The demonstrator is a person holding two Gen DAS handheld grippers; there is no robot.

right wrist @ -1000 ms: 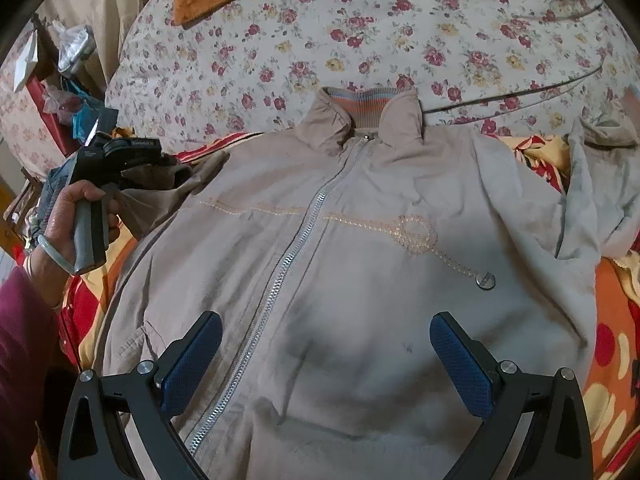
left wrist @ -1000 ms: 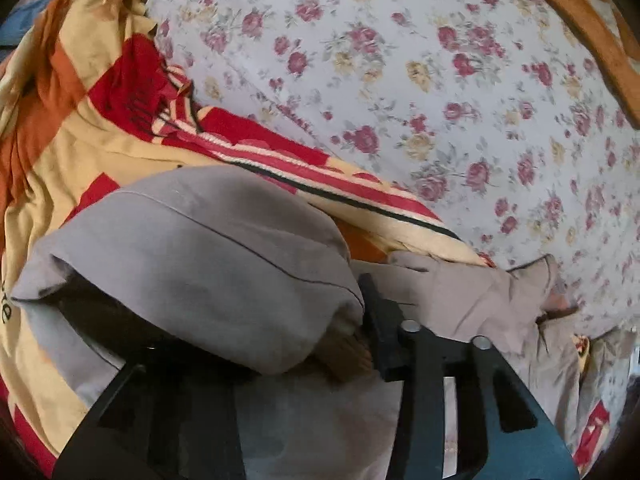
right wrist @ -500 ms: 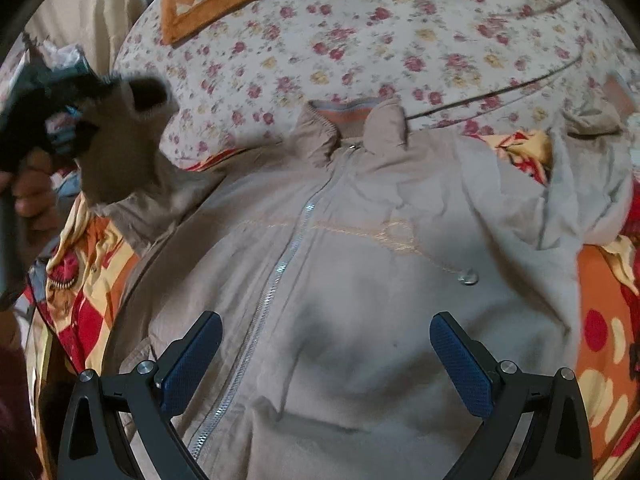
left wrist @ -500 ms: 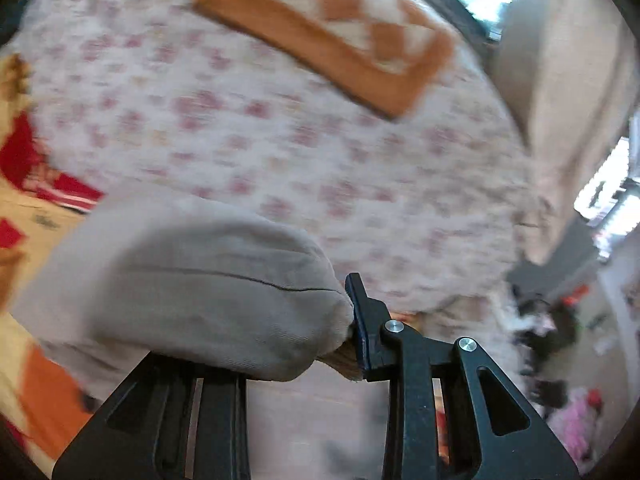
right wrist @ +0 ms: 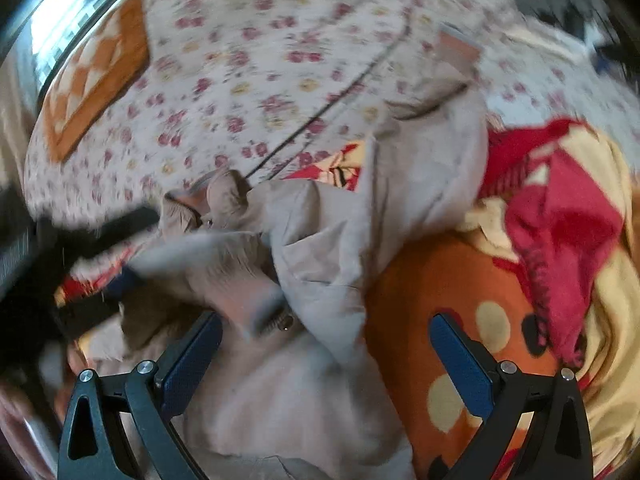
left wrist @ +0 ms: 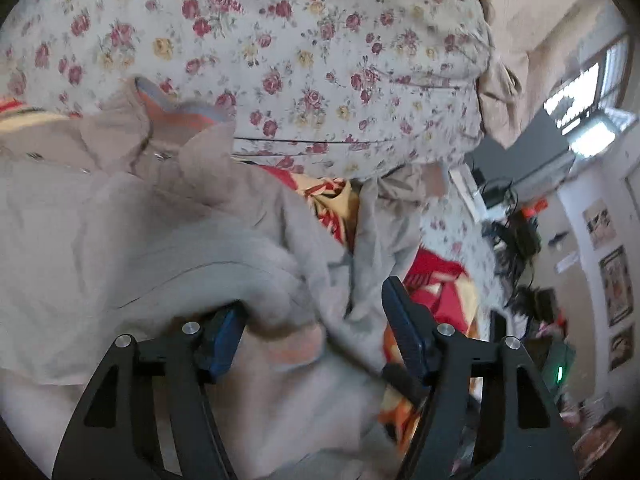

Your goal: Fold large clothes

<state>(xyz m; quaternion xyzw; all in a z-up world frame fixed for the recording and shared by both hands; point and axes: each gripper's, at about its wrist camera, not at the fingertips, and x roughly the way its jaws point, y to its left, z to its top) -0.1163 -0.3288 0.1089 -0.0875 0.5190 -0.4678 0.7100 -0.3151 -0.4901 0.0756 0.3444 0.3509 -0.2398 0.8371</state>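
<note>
A beige zip jacket (left wrist: 100, 208) lies front up on the bed, its striped collar (left wrist: 172, 108) at the far side. One sleeve (left wrist: 224, 252) is folded across the chest. Its cuff end sags between the jaws of my left gripper (left wrist: 312, 304) and drapes over the left finger. The jaws are opening and the pads do not press the cloth. My right gripper (right wrist: 324, 320) stands open above the jacket's body (right wrist: 320, 264), holding nothing. The other sleeve (right wrist: 432, 140) stretches away to its cuff (right wrist: 456, 46). Both views are motion-blurred.
A floral sheet (left wrist: 280, 40) covers the bed beyond the jacket. A red, yellow and orange blanket (right wrist: 560, 220) bunches under and to the right of it. An orange checked cushion (right wrist: 96, 72) lies at the far left. Room clutter (left wrist: 520, 240) stands past the bed's right edge.
My left gripper carried the sleeve from the jacket's left side across its chest, then its jaws came apart. The right gripper swung right, towards the other sleeve and the blanket.
</note>
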